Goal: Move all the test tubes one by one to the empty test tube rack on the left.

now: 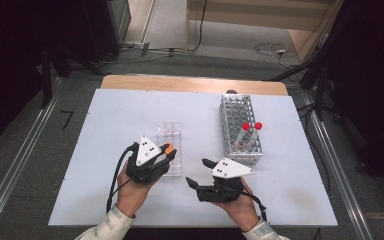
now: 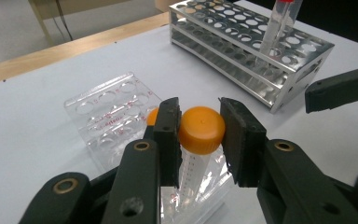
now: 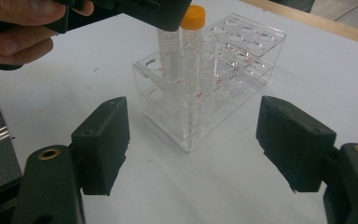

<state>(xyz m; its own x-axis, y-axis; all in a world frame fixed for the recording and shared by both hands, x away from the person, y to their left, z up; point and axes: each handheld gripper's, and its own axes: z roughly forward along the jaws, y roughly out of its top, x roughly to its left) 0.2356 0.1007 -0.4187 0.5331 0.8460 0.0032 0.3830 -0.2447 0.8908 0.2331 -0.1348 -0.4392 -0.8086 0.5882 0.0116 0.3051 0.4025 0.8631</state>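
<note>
An orange-capped tube (image 2: 200, 133) is clamped at its cap by the left gripper (image 1: 166, 156) and is stood upright in the near end of the clear plastic rack (image 3: 242, 79); a second orange-capped tube (image 3: 192, 32) seems to be seated just beside it. The right gripper (image 1: 196, 173) is held near the rack, its jaws spread wide and empty. Beyond the rack's far side, two red-capped tubes (image 1: 250, 134) are kept in the metal rack (image 1: 230, 107).

Red markings on the clear rack (image 2: 107, 116) are too blurred to read.
</note>
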